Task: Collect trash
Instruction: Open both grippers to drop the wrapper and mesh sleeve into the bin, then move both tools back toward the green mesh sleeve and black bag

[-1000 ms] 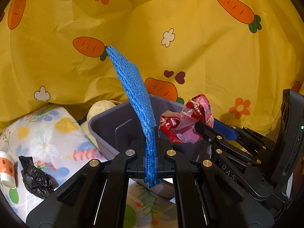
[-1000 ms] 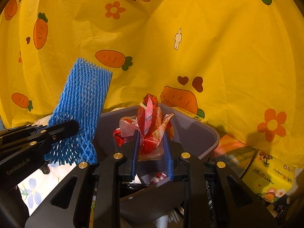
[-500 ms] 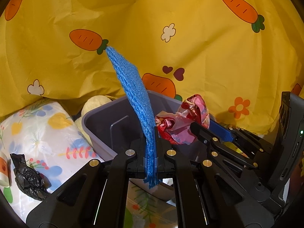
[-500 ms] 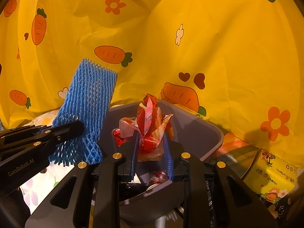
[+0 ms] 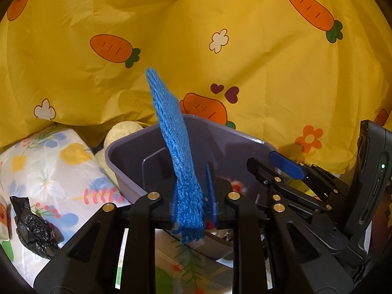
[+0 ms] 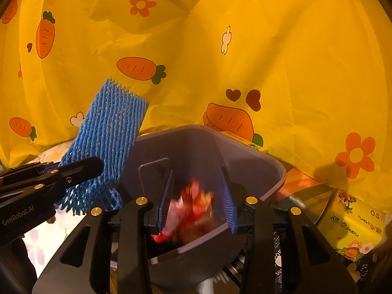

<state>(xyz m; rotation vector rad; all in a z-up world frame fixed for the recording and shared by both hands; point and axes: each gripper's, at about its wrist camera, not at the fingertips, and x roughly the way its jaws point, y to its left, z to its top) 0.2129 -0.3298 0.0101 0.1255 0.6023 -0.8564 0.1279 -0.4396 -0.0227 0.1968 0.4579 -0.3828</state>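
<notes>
A grey plastic bin [image 5: 137,161] stands in front of both grippers; it also shows in the right wrist view [image 6: 259,161]. My left gripper [image 5: 193,203] has its jaws slightly parted, and a blue foam net [image 5: 176,147] still stands upright between them over the bin's near rim; the net also shows in the right wrist view [image 6: 110,142]. My right gripper [image 6: 196,203] is open over the bin. A red and pink wrapper [image 6: 193,210], blurred, is dropping between its fingers into the bin.
A crumpled black bag [image 5: 34,227] lies on the floral cloth [image 5: 49,171] at the left, by a paper cup [image 5: 3,218]. A yellow tissue pack [image 6: 352,223] lies right of the bin. A yellow carrot-print sheet [image 5: 220,49] hangs behind.
My right gripper has opened and let go of the red wrapper, which is falling into the bin. My left gripper's jaws have parted a little around the blue net, and both grippers moved closer over the bin.
</notes>
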